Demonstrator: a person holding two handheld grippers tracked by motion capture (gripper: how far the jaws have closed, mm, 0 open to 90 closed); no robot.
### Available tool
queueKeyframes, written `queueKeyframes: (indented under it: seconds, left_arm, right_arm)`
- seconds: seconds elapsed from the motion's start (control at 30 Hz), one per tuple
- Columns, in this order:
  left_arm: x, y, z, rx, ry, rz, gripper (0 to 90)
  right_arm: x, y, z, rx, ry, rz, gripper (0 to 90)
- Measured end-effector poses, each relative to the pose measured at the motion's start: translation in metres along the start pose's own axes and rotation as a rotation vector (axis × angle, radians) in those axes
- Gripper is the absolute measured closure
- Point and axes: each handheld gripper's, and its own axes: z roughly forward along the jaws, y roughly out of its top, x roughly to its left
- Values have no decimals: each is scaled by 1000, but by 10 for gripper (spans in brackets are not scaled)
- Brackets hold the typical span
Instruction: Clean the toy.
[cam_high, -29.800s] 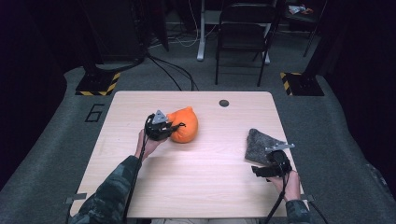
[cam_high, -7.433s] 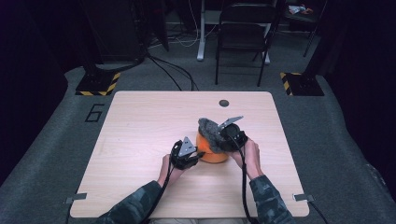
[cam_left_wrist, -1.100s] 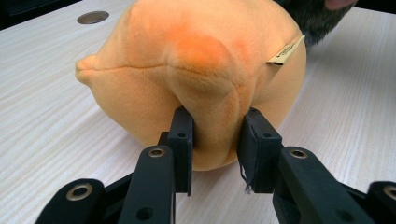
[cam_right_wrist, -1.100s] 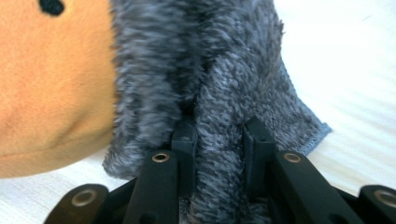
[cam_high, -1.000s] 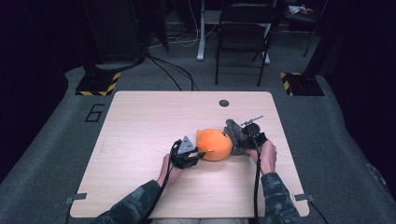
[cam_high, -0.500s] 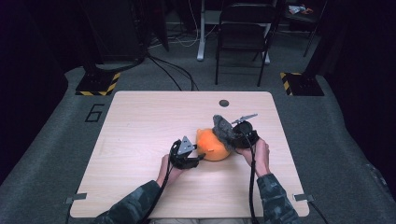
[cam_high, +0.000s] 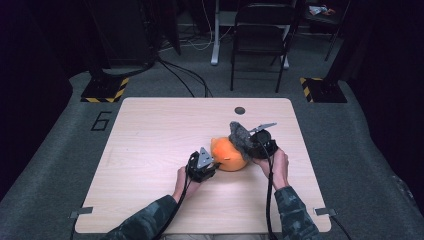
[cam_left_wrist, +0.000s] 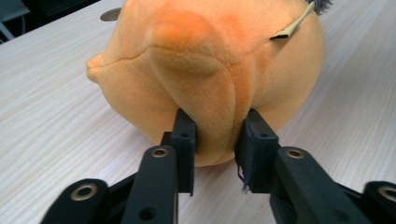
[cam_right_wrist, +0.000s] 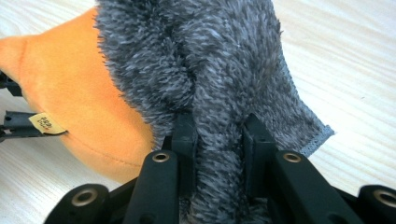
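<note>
1. Where the light wooden tabletop (cam_high: 150, 150) was seen from the high view, an orange plush toy (cam_high: 229, 155) was found lying right of its middle, toward the person's side.
2. The left hand-held gripper (cam_high: 212, 165) was placed at the toy's left flank, and in the left gripper view its jaws had just been closing on a protruding fold of the orange plush toy (cam_left_wrist: 205, 70), with the pads pressed into the fold from both sides.
3. The toy was rested on the tabletop in that view, and a small fabric tag (cam_left_wrist: 294, 25) was seen at its upper right.
4. The right hand-held gripper (cam_high: 252, 146) was held at the toy's right side, and a grey fuzzy cloth (cam_high: 241, 135) was clamped in it.
5. In the right gripper view the grey fuzzy cloth (cam_right_wrist: 210, 70) was pinched narrowly between the jaws and was draped against the orange plush toy (cam_right_wrist: 79, 112).
6. A stitched hem of the cloth was seen at the right, above the bare tabletop (cam_right_wrist: 355, 70).
7. A dark round grommet (cam_high: 240, 110) was noted near the far edge of the tabletop, well apart from the toy.
</note>
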Motion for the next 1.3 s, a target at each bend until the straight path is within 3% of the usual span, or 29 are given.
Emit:
queueKeyframes:
  seconds: [0.07, 0.17, 0.33, 0.43, 0.57, 0.63, 0.7, 0.9, 1.03, 1.3]
  left_arm:
    - [2, 2, -2, 15, -5, -5, 747]
    - [7, 6, -8, 24, -18, -59, 754]
    - [13, 14, -20, -9, -36, -152, 755]
    - [11, 16, -22, -16, -60, -157, 754]
    - [6, 16, -20, -13, -54, -99, 753]
    - [4, 15, -18, 3, -41, -72, 750]
    - [7, 11, -15, 6, -46, -78, 749]
    - [11, 8, -14, 6, -60, -81, 746]
    - [10, 8, -14, 3, -57, -74, 739]
    - [13, 6, -14, -5, -70, -70, 728]
  right_arm:
    - [-2, 2, -6, -16, 7, 1, 707]
    - [1, 7, -17, -41, 22, -2, 707]
    - [24, 17, -39, -86, 86, -30, 707]
    - [42, 22, -44, -98, 135, -65, 707]
    - [60, 23, -32, -71, 147, -109, 707]
    - [66, 19, -19, -38, 91, -140, 706]
    - [69, 16, -10, -35, 72, -159, 707]
    - [66, 16, -5, -22, 59, -176, 709]
    - [62, 15, -5, -6, 19, -201, 709]
    - [38, 11, 0, 26, 25, -123, 708]
